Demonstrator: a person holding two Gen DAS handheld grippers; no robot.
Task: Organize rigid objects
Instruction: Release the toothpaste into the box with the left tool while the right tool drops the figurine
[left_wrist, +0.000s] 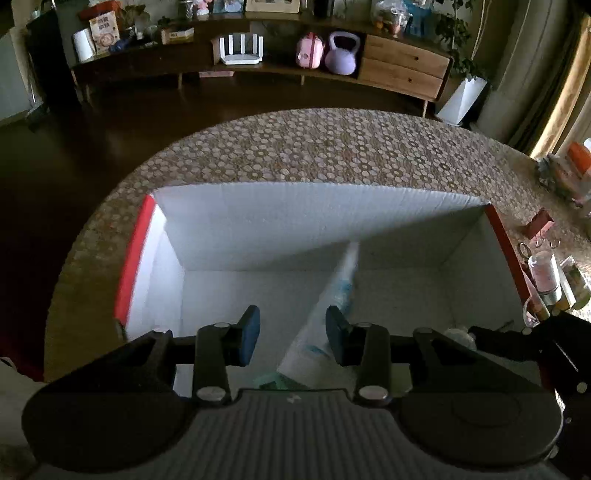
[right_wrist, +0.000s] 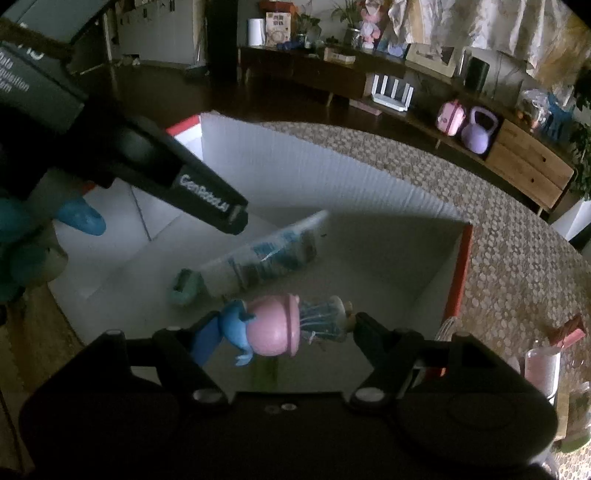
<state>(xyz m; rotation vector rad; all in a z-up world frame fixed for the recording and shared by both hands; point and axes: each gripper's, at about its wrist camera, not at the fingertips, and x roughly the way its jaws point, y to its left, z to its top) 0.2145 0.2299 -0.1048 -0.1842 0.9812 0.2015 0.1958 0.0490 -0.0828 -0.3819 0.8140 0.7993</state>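
Observation:
A white box with red rims stands open on the patterned table. Inside it a white tube with blue print and a green cap lies slanted, its tip against the far wall. My left gripper hangs over the box, open. The tube runs below the gap beside the right pad, clear of the left pad. My right gripper is shut on a toy bottle with a pink cap, a blue whale figure and a clear body, held crosswise just above the box floor. One black finger of the left gripper reaches in from the upper left.
The table wears a honeycomb-patterned cloth. Right of the box stand a small bottle with pink contents, a red clip and other clutter. A sideboard with a purple kettlebell lines the far wall.

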